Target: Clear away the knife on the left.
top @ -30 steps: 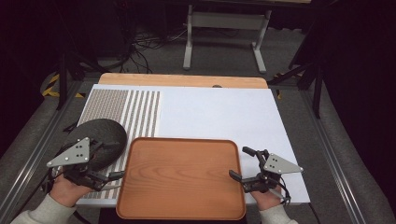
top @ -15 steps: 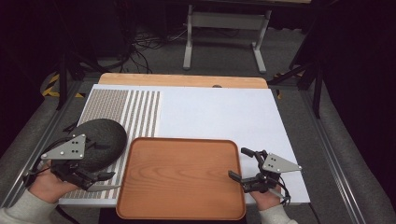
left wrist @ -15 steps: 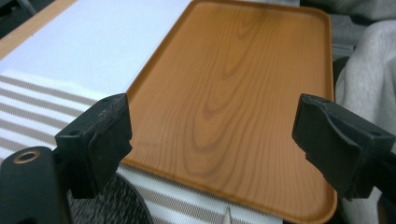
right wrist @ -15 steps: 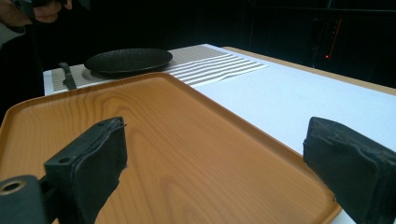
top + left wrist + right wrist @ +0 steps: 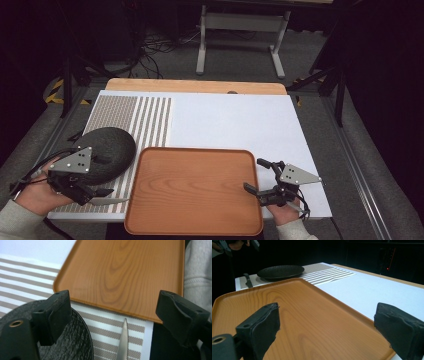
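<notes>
Two grippers flank the tray (image 5: pixel 195 192). Left gripper (image 5: pixel 95 192) hovers just left of the tray, beside the dark plate (image 5: pixel 107 150), jaws spread with nothing between them (a knife (image 5: pixel 107 201) lies on the striped mat (image 5: pixel 145 120) below, blade toward the tray). Right gripper (image 5: pixel 260 177) sits at the tray's right edge, jaws spread wide over its rim, gripping nothing.

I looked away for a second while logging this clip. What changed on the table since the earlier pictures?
The left gripper drew back toward the table's left edge, off the tray, jaws open above the knife. The right gripper, tray and plate stayed put.
</notes>
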Demonstrator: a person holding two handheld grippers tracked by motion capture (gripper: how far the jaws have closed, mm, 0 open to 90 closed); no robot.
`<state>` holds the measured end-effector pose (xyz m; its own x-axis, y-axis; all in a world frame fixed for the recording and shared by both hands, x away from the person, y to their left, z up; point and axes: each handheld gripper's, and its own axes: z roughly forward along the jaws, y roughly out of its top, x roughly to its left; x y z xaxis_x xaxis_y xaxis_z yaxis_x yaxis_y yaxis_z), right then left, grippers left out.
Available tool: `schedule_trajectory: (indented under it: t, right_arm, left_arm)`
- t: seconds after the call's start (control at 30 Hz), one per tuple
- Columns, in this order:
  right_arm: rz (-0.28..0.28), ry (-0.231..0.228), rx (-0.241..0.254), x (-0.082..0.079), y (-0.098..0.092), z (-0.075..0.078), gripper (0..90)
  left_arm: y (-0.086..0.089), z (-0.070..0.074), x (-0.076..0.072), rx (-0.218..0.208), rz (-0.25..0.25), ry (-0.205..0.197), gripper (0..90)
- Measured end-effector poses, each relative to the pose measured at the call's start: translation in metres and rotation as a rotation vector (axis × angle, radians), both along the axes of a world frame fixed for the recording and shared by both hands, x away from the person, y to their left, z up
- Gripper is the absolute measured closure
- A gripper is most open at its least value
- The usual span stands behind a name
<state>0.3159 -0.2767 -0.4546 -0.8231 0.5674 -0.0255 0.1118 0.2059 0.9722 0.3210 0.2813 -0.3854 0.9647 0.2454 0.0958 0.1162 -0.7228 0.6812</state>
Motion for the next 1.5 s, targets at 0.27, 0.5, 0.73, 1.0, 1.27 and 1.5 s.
schedule_trajectory:
  t: [0.27, 0.5, 0.73, 1.0, 1.27, 1.5]
  right_arm:
    - [0.001, 0.002, 0.007, 0.0, 0.001, 0.0, 6.8]
    - [0.004, 0.007, 0.007, 0.001, 0.002, -0.001, 6.8]
    - [0.004, 0.002, 0.013, 0.0, 0.002, 0.001, 6.8]
    - [0.002, 0.001, 0.009, 0.0, 0.001, 0.001, 6.8]
    - [0.002, -0.003, 0.004, -0.001, 0.001, 0.0, 6.9]
    - [0.004, -0.002, 0.002, 0.0, 0.001, 0.0, 6.8]
  left_arm:
    - [0.005, -0.005, 0.004, 0.105, -0.006, 0.021, 17.2]
    - [0.009, -0.009, 0.004, 0.145, -0.017, 0.047, 18.2]
    - [0.012, -0.017, 0.005, 0.181, -0.019, 0.069, 20.3]
    - [0.015, -0.028, 0.005, 0.243, -0.035, 0.096, 22.8]
    - [0.019, -0.038, 0.004, 0.302, -0.054, 0.113, 26.7]
    - [0.022, -0.045, 0.005, 0.366, -0.069, 0.127, 30.6]
